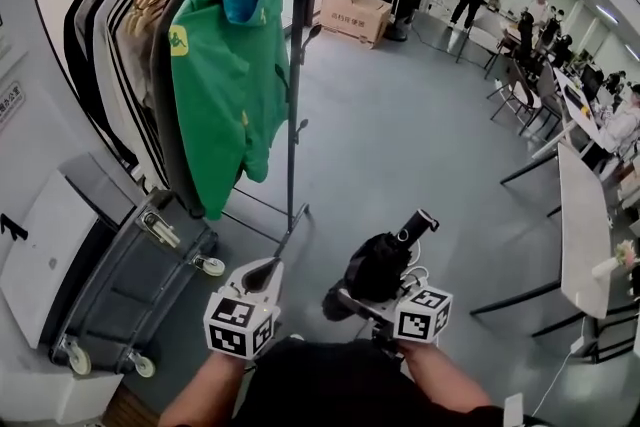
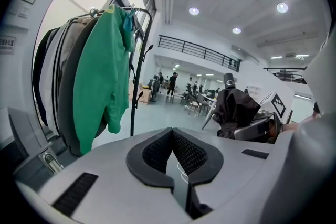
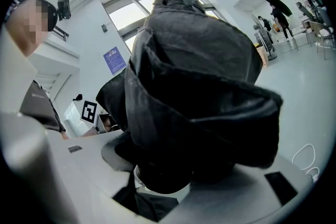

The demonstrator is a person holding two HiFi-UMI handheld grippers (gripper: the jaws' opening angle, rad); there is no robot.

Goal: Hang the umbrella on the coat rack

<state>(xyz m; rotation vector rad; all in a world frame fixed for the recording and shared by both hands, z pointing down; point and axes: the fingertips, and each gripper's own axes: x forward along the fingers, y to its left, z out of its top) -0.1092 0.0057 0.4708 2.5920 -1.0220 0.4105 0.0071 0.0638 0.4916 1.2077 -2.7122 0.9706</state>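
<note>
Ahead of the umbrella, clothes and a suitcase crowd the coat rack.

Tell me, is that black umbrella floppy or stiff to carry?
Probably both. The umbrella has bunched, folded cloth that looks floppy, yet its end pokes out straight, hinting at a stiff rod inside. It seems light: the right gripper alone holds it.

- The green jacket on the coat rack has a yellow patch with a logo. It shows no letters that can be read.
- The cardboard box behind the coat rack has red print, too small to read.
- The white wall sign left of the coat rack has dark print, too small to read.
</note>
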